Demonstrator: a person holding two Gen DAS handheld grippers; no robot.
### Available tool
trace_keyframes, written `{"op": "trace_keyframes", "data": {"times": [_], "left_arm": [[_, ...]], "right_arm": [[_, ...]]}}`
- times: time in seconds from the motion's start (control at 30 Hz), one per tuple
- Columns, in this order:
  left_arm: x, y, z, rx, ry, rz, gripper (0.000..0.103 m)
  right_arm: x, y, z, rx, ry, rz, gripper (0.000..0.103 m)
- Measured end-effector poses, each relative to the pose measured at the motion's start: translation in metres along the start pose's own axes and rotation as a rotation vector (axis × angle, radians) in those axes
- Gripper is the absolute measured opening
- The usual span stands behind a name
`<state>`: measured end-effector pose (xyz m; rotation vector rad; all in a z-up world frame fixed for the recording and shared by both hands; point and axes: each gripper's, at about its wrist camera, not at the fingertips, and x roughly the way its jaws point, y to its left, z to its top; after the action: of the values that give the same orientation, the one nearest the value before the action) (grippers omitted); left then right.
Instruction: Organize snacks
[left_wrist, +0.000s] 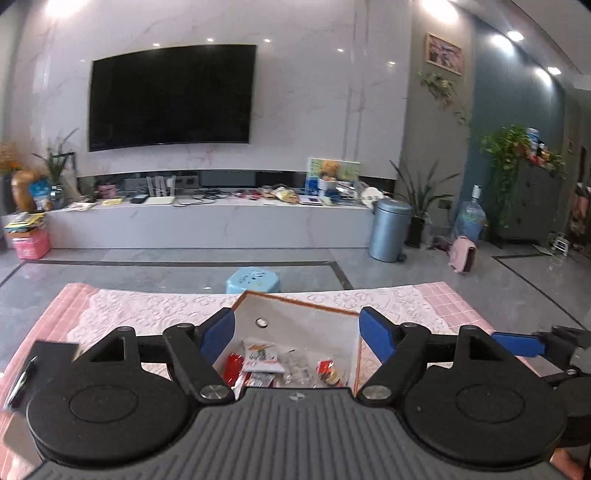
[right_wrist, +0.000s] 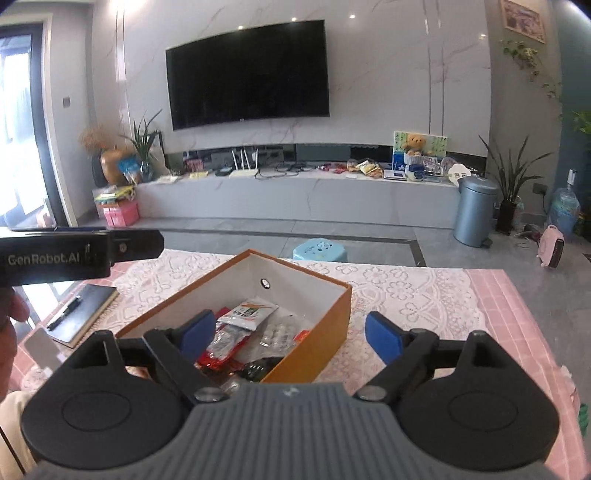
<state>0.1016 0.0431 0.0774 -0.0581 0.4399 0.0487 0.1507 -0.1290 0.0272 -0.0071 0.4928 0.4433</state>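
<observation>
While both grippers hang over the near edge of the table, the orange box (right_wrist: 314, 339) with its white inside sits on a white lace cloth (right_wrist: 406, 295) spread across a pink checked table cover (right_wrist: 517, 314), and the snacks lie heaped in its near half. The left gripper (left_wrist: 297, 332) holds its blue-padded fingers spread wide with nothing between them, framing the open box (left_wrist: 295, 314) from just above. Inside lie a white packet with orange print (left_wrist: 260, 356), a red packet (left_wrist: 232, 365) to its left, a clear bag of small pale pieces (left_wrist: 295, 365) and a red-and-yellow wrapper (left_wrist: 328, 371) at the right. The right gripper (right_wrist: 291, 332) is likewise spread apart and grips nothing; its left finger (right_wrist: 195, 332) hangs over the box's near left part, and its right finger (right_wrist: 384, 338) is outside the box, above the lace to the right. From this side the white packet (right_wrist: 249, 312) leans on top of the pile, with a clear bag of round white pieces (right_wrist: 279, 332) beside it, red wrappers (right_wrist: 218, 360) nearer, and a dark packet (right_wrist: 258, 369) at the near wall. A round metal stud (right_wrist: 265, 283) shows on the box's far inner wall. Left of the box, a dark notebook (right_wrist: 88, 310) with a pen (right_wrist: 64, 312) on it lies on the table. Beyond the table stand a light blue stool (right_wrist: 319, 251), a grey bin (right_wrist: 474, 210) and a wall television (right_wrist: 247, 74).
</observation>
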Motion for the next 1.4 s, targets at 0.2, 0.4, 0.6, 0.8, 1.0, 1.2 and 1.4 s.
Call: {"op": "trace_keyframes", "data": {"times": [0.2,0.4,0.6,0.8,1.0,1.2,1.4], "left_arm": [[-0.005,-0.003,-0.031,0.01,0.028,0.067,0.092],[-0.008,-0.013,-0.071,0.068,0.071,0.164,0.093],[-0.011,-0.011,-0.104,0.031,0.134,0.191,0.093],[-0.012,-0.015,-0.128,0.039,0.179,0.211,0.093],[-0.01,-0.018,-0.13,0.055,0.194,0.205,0.093],[-0.007,-0.02,-0.132,0.061,0.213,0.203,0.093],[-0.01,-0.017,-0.129,0.053,0.211,0.209,0.093]], "right_arm": [[-0.028,0.012,-0.029,-0.01,-0.022,-0.076,0.086],[-0.04,0.019,-0.064,0.009,-0.024,-0.102,0.089],[-0.04,0.024,-0.094,0.017,0.006,-0.134,0.09],[-0.037,0.028,-0.108,0.023,-0.008,-0.151,0.09],[-0.032,0.023,-0.111,0.031,-0.001,-0.161,0.09],[-0.03,0.023,-0.111,0.032,0.003,-0.164,0.09],[-0.03,0.023,-0.112,0.033,-0.002,-0.162,0.09]]}}
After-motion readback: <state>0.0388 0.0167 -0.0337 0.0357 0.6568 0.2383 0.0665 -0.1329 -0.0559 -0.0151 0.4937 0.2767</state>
